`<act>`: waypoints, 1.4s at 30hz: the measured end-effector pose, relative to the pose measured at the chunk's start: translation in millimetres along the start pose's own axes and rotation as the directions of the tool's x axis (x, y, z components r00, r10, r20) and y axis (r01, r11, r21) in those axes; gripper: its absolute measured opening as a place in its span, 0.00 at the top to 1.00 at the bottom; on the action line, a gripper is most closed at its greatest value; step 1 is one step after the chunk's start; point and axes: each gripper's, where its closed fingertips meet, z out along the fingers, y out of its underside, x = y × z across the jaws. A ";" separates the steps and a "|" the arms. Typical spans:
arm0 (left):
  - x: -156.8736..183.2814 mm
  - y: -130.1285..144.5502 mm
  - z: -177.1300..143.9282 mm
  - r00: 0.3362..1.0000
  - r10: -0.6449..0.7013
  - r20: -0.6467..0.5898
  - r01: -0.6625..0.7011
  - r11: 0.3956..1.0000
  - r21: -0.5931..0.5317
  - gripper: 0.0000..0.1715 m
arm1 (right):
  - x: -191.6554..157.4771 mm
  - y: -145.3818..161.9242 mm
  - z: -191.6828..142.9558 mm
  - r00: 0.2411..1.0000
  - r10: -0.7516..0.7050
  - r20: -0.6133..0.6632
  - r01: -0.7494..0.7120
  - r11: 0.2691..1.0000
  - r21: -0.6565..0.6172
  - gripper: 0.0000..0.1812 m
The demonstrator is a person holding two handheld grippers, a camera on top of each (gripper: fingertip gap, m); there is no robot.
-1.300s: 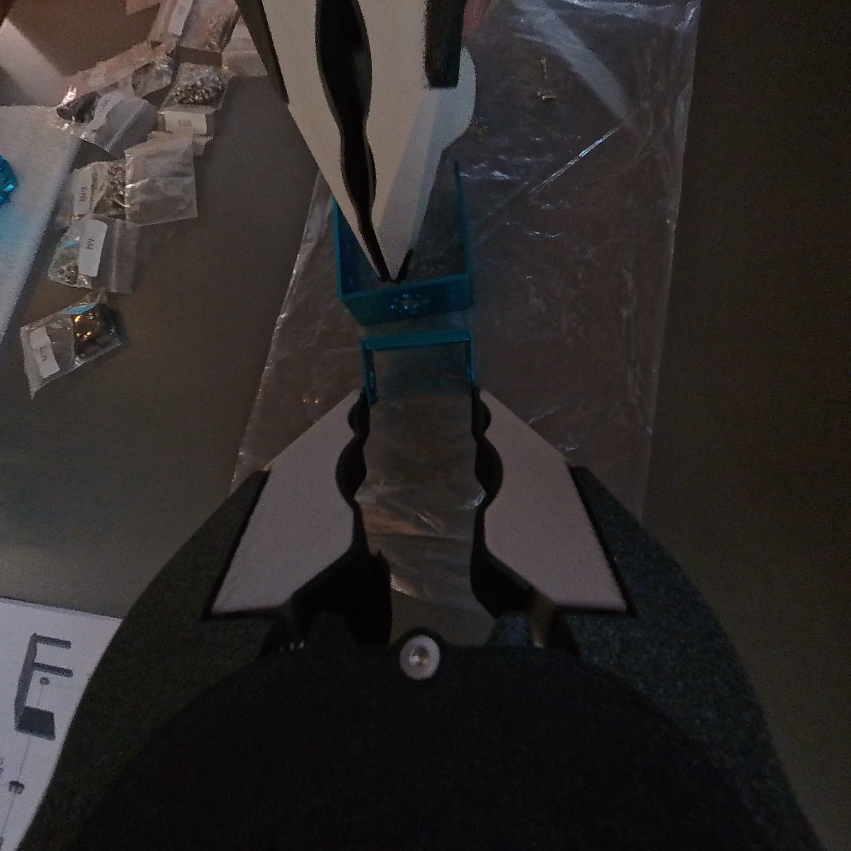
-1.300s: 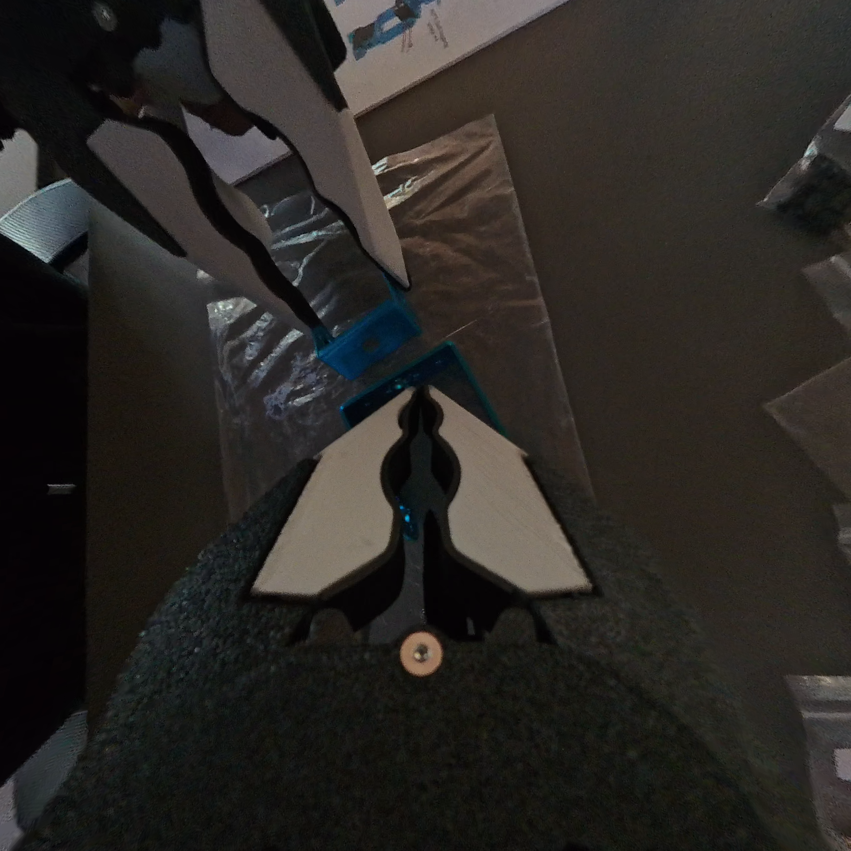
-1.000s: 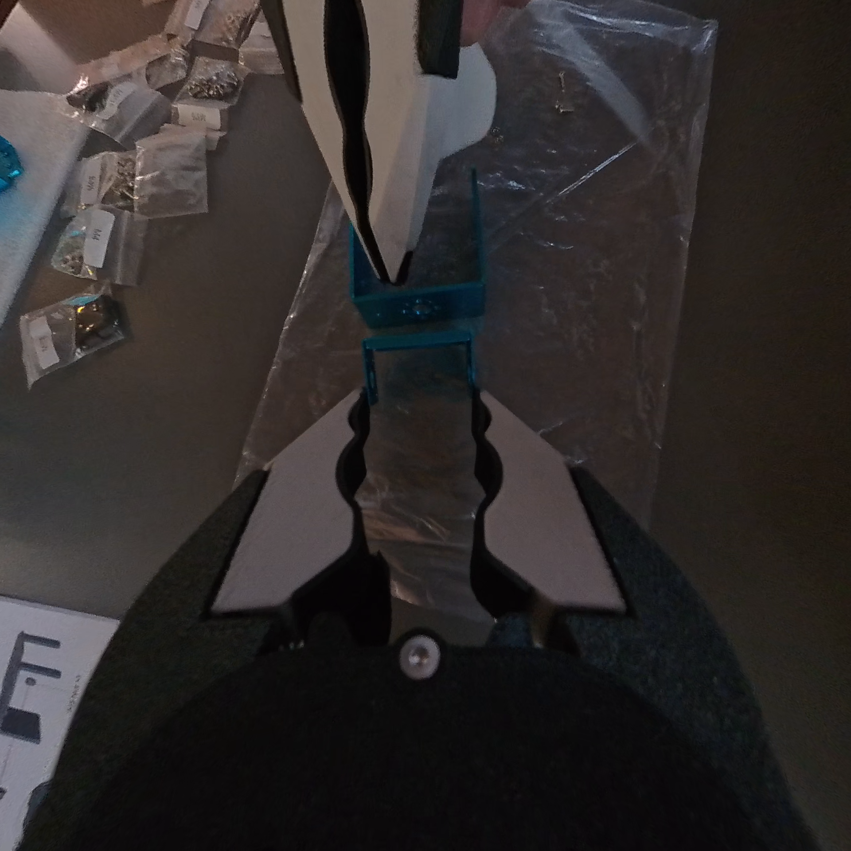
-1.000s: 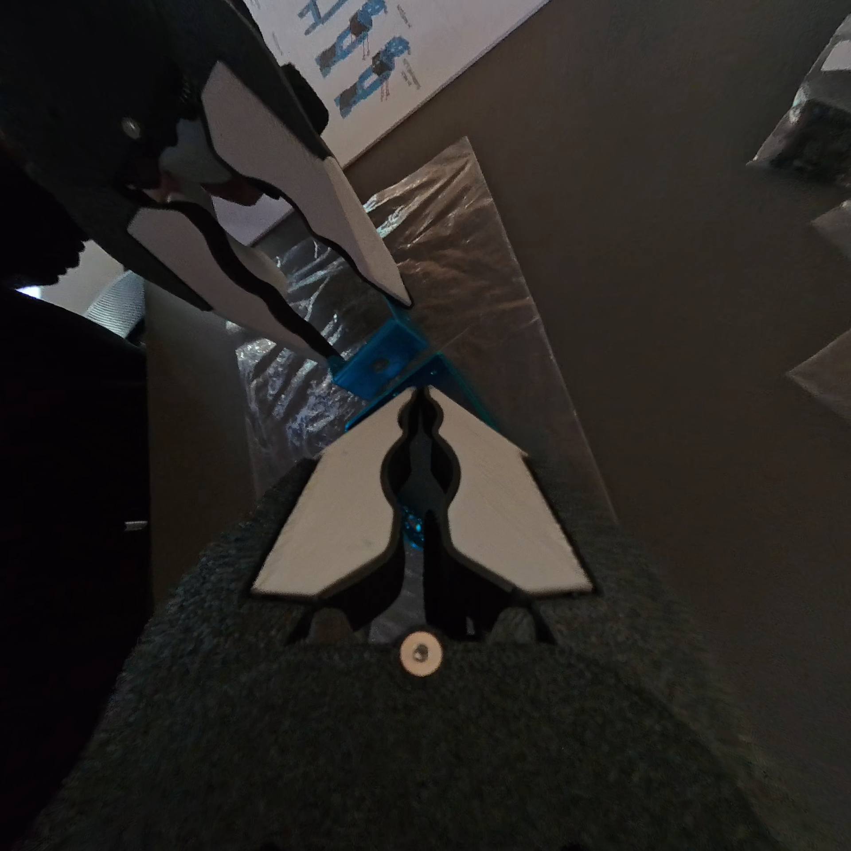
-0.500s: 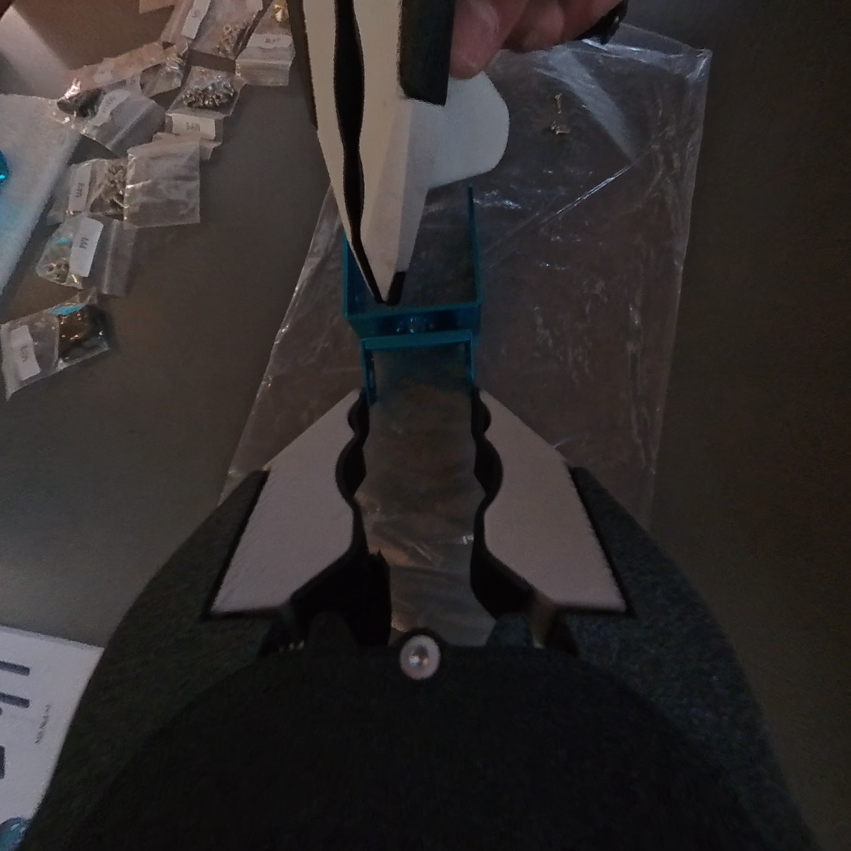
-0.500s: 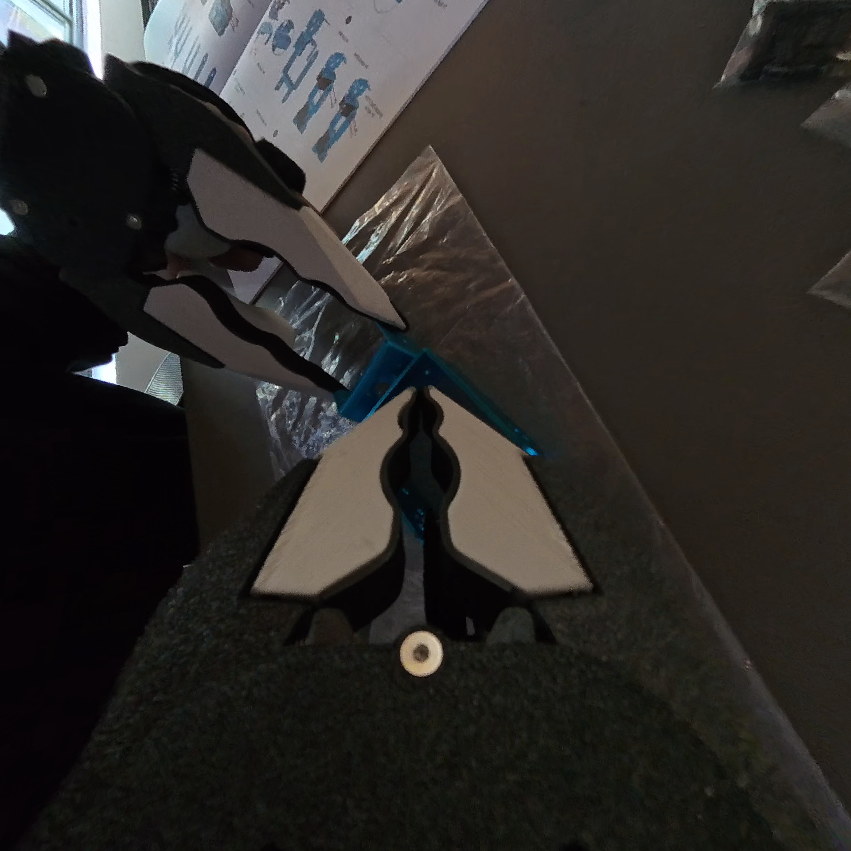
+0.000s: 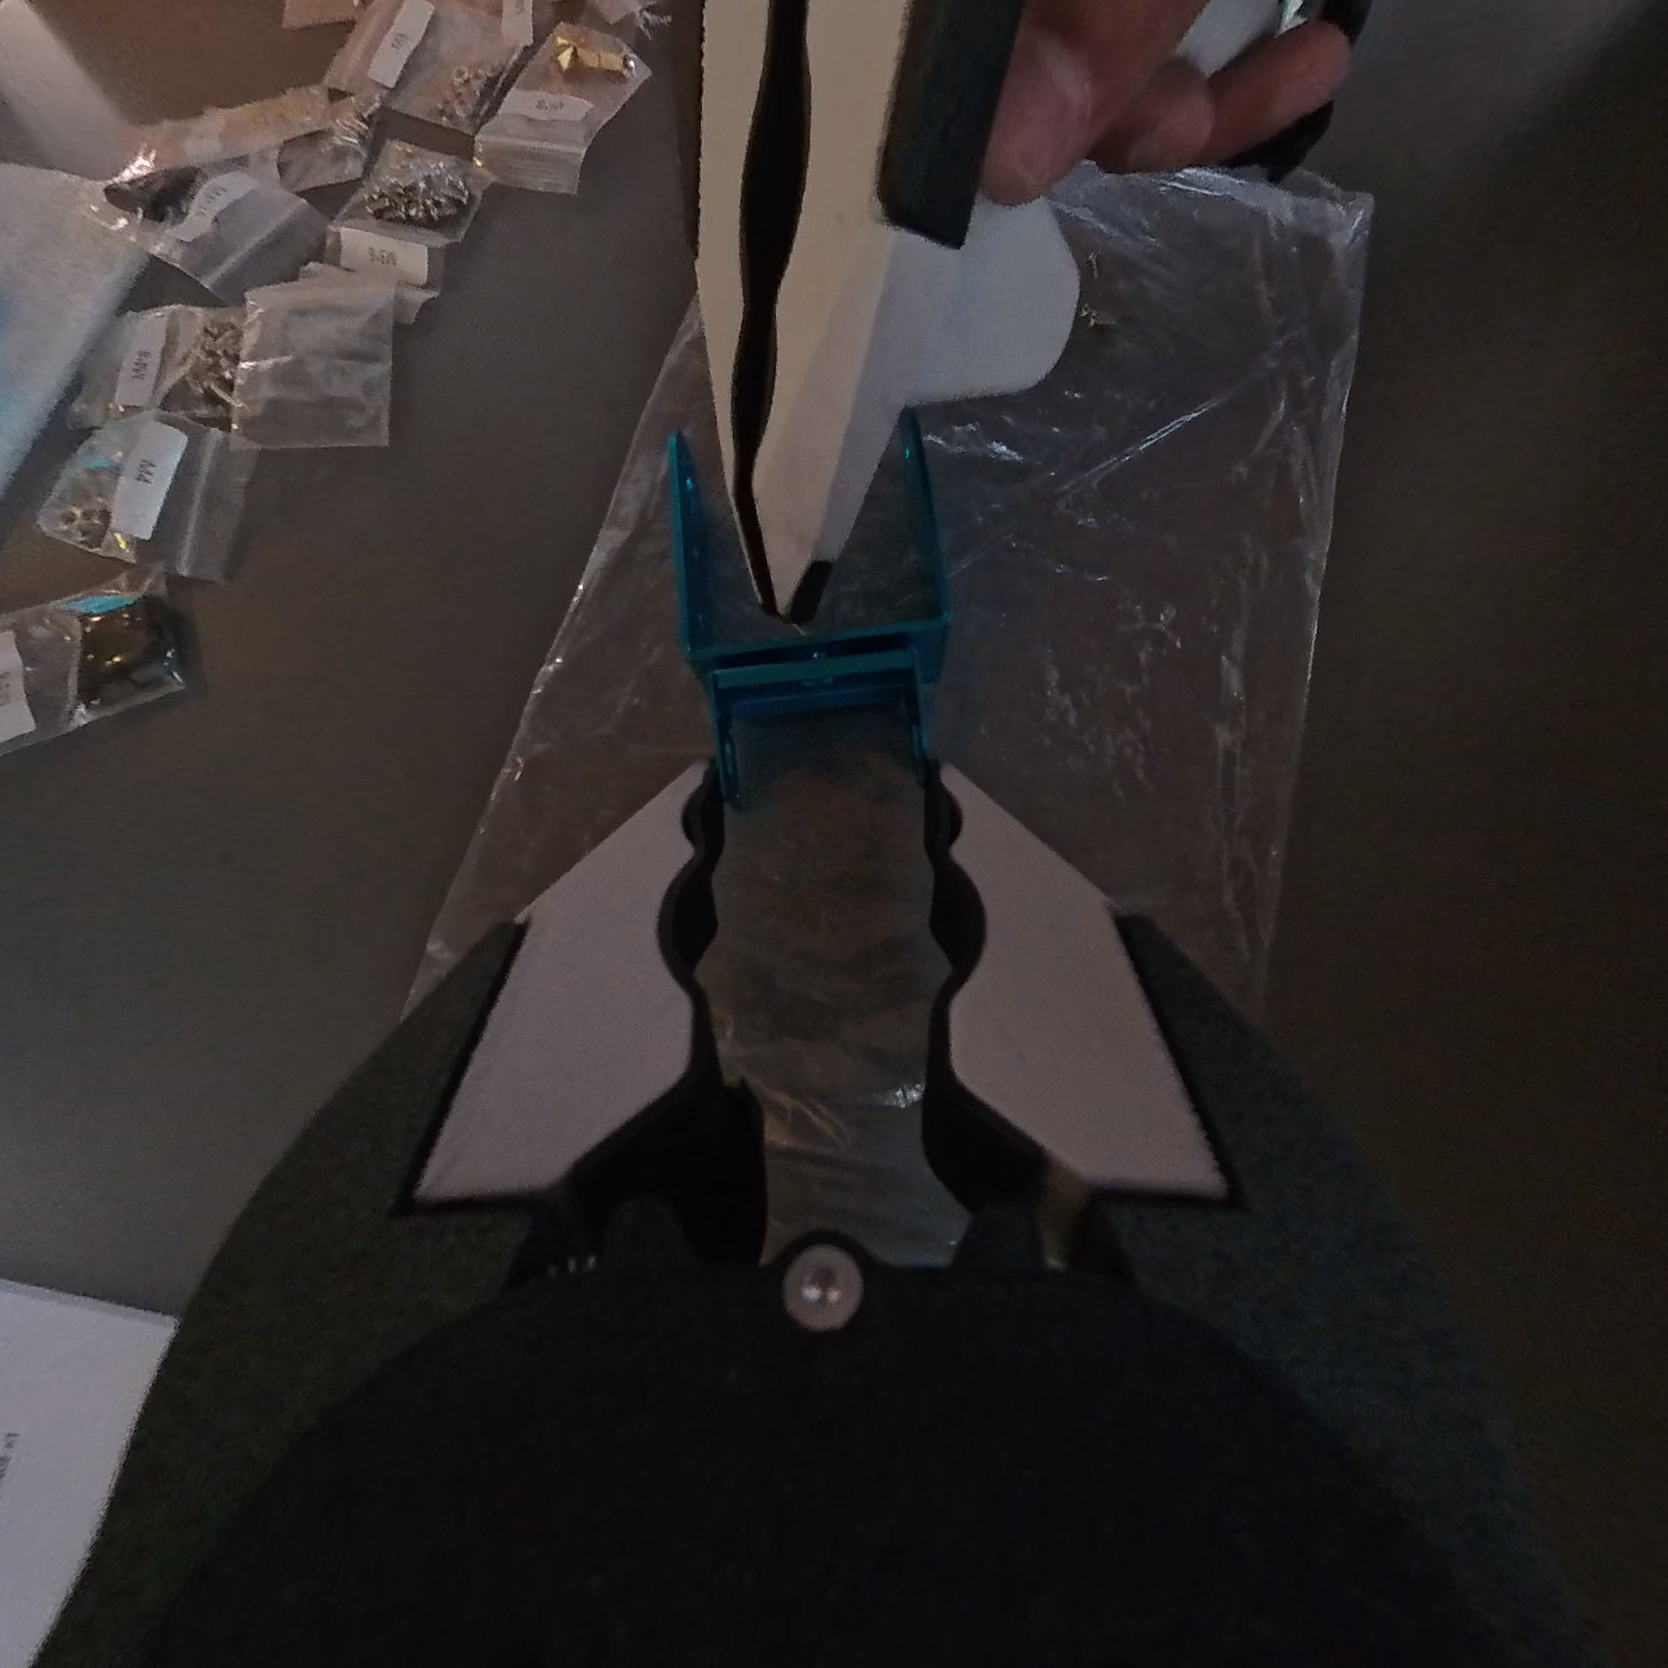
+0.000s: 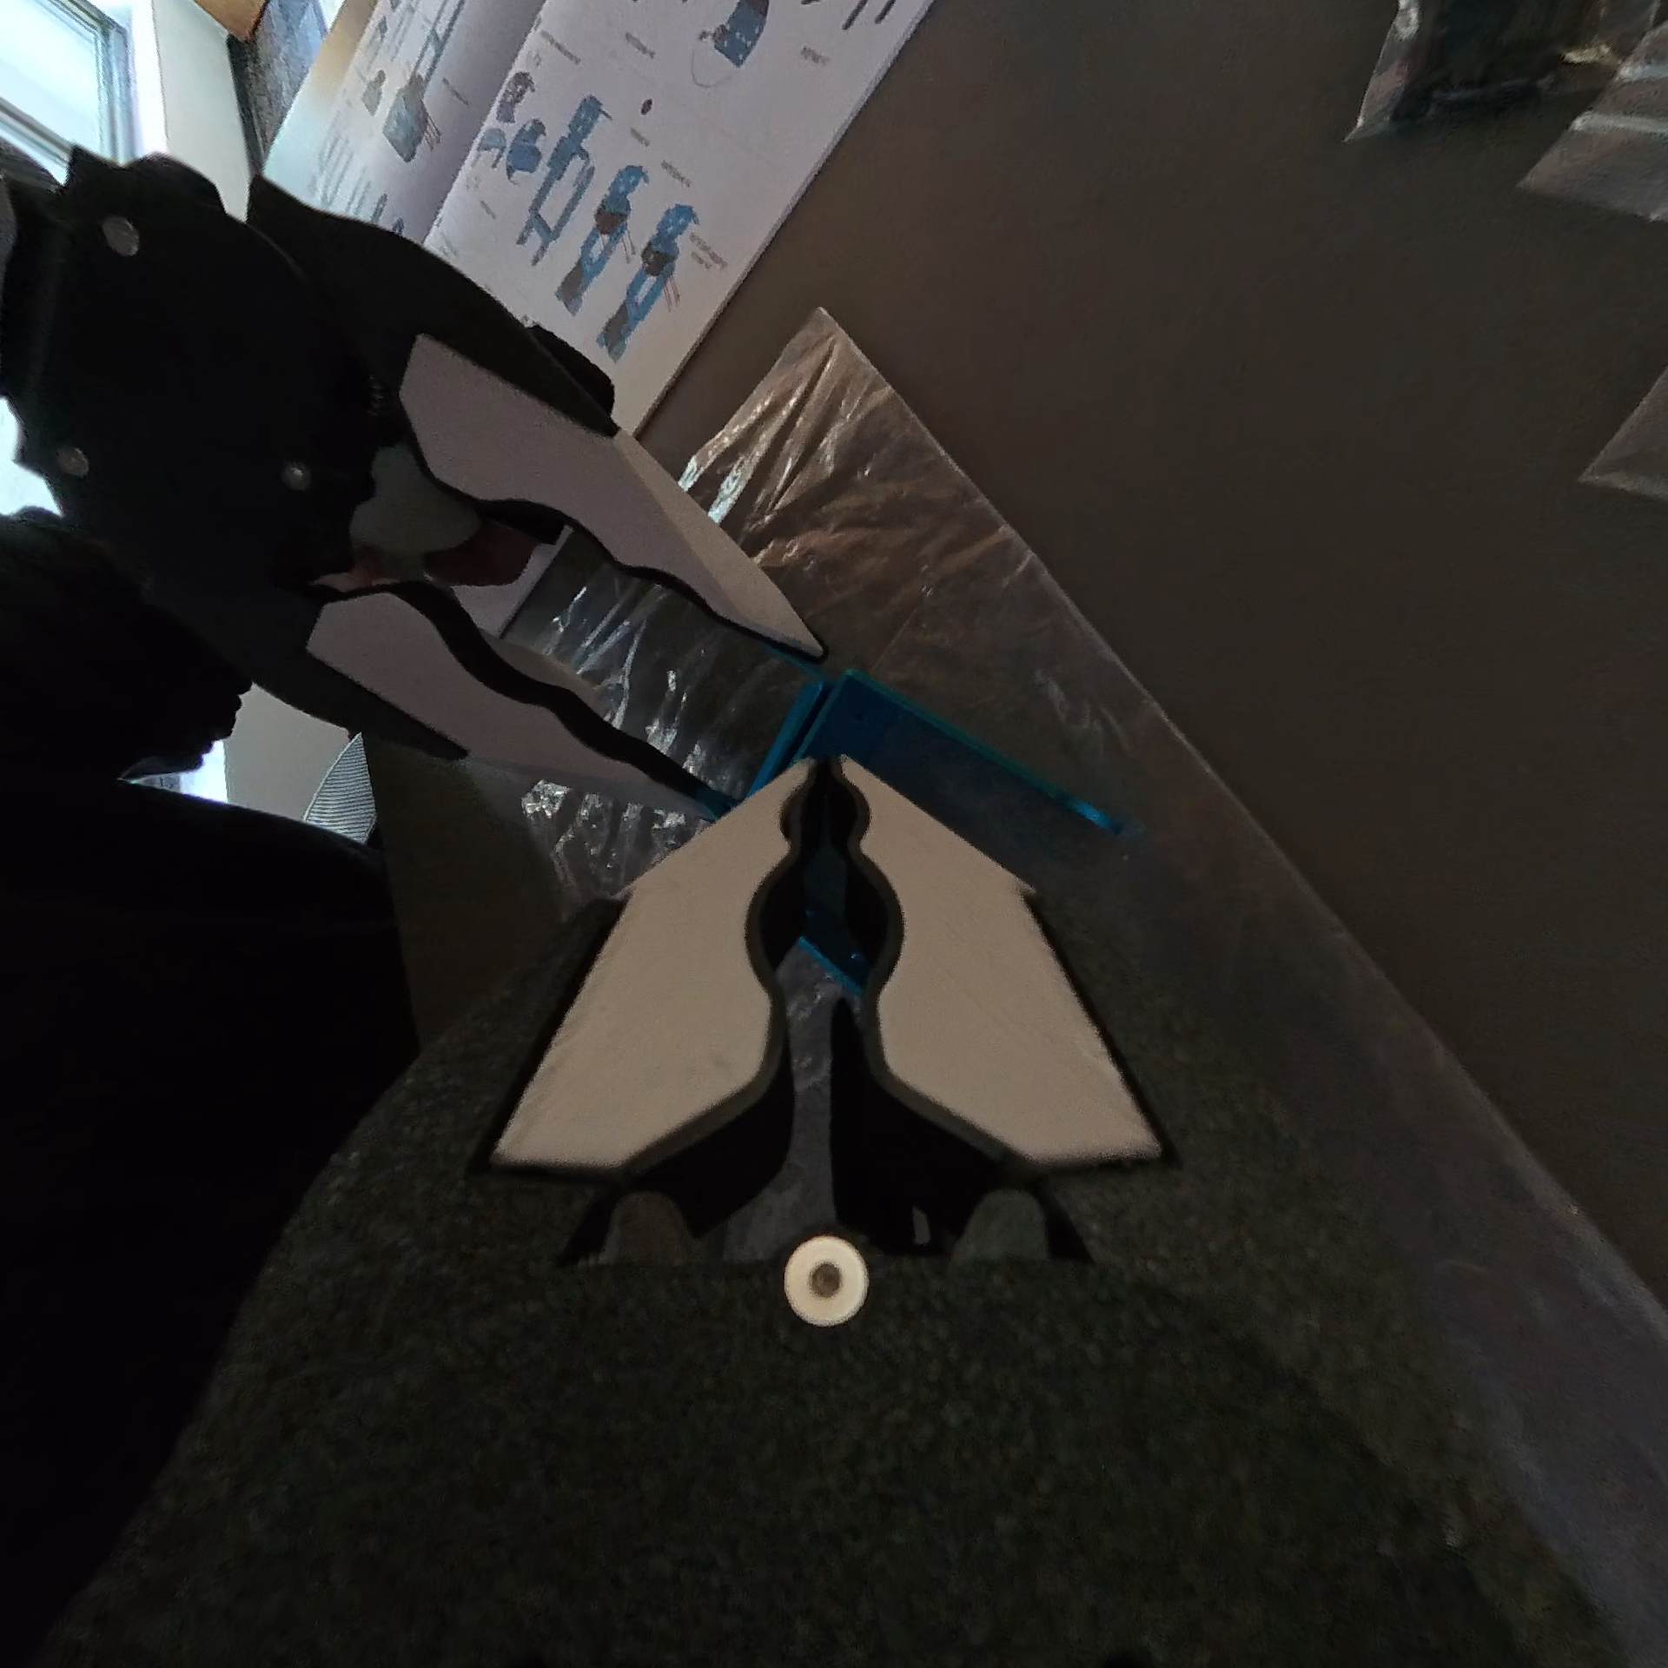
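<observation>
Left gripper (image 7: 823, 767) spans legs of near blue U-shaped metal bracket (image 7: 817, 695), above clear plastic bag (image 7: 1128, 578) on dark table (image 7: 361, 722). Far blue U-shaped metal bracket (image 7: 808, 645) butts against it back to back, right gripper (image 7: 781, 614) inside. Small clear hardware bags (image 7: 271, 361) lie far left; white instruction sheet (image 8: 632, 180) behind left gripper.

We see small white labels (image 7: 144, 495) with short printed codes stuck on the clear plastic zip bags of metal hardware (image 7: 226, 361) lying on the dark table. A white printed instruction sheet with blue assembly diagrams (image 8: 623, 171) carries small captions beside its drawings, too tiny and blurred to make out. A second white sheet corner (image 7: 54, 1480) bears a few marks at its edge.
</observation>
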 end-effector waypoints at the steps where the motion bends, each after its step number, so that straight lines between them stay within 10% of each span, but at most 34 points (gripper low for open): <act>1: 0.0 -0.2 0.3 1.000 0.001 0.002 -0.001 1.000 0.002 0.74 | 0.2 -0.3 -0.1 1.000 0.006 0.003 -0.006 1.000 0.001 1.00; 18: 4.0 -0.6 1.0 1.000 0.009 0.008 -0.009 1.000 -0.007 0.74 | 6.0 -2.9 -6.7 0.999 0.028 0.035 -0.028 0.999 0.020 1.00; 38: 3.6 0.4 -5.3 1.000 -0.011 0.006 0.011 1.000 -0.001 0.74 | 57.8 26.1 -37.5 0.916 -0.378 -0.136 0.356 0.921 -0.160 1.00; 42: 6.1 -10.0 -8.3 0.997 -0.072 -0.036 0.074 0.996 0.054 0.61 | 58.9 22.9 -39.2 0.933 -0.340 -0.115 0.326 0.937 -0.128 1.00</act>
